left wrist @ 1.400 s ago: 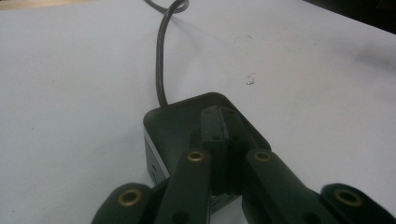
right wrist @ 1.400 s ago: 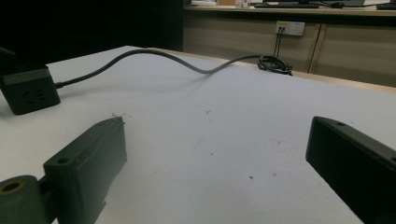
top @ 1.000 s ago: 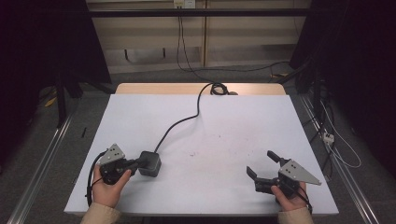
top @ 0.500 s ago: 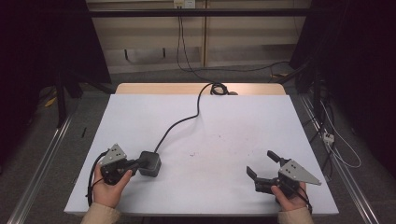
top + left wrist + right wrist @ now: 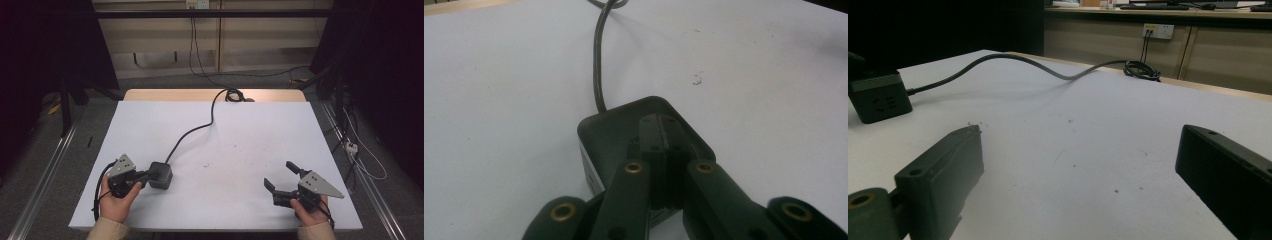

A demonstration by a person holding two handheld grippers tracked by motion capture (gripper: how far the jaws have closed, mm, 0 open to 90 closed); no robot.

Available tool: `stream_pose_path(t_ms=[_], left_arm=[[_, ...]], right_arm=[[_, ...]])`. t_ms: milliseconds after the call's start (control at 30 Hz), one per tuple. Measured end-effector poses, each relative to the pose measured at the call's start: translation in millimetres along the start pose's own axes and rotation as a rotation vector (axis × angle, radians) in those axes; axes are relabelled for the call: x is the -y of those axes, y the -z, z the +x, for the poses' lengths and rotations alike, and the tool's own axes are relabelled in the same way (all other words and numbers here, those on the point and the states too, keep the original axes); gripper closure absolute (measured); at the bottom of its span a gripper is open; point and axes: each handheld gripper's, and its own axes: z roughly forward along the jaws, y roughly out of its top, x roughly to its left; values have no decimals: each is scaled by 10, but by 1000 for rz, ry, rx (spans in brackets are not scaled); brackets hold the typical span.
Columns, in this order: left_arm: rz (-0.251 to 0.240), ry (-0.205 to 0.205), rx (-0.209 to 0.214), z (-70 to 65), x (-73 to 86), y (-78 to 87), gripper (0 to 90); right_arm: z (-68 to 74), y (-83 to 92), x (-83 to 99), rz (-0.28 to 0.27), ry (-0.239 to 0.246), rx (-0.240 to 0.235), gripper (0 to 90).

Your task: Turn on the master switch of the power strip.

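tongs in both hands are seen low on the white table [image 5: 240, 130]: the left gripper [image 5: 145, 176] at about 8 o'clock, the right gripper [image 5: 280, 176] at about 4 o'clock. the left jaws are pressed together, nothing between them, their tips lying on top of the dark power cube [image 5: 161, 174]; the cube's near side is hidden beneath them in the left gripper view. the right jaws are spread wide, with bare table between. the left hand [image 5: 117, 202] is wrapped around its gripper, pointing toward 3 o'clock; the right hand [image 5: 311, 212] points its gripper toward 10 o'clock. the cube's cable [image 5: 200, 127] runs toward 12 o'clock, ending in a coil that is hard to make out. the cube's socket face is seen dimly in the right gripper view
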Motion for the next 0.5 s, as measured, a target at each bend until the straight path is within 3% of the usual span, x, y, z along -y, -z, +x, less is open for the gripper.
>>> stream_pose_path(t_ms=[500], left_arm=[[3,20,0,7,-7,3,900]], right_arm=[[-3,9,1,0,0,2,49]])
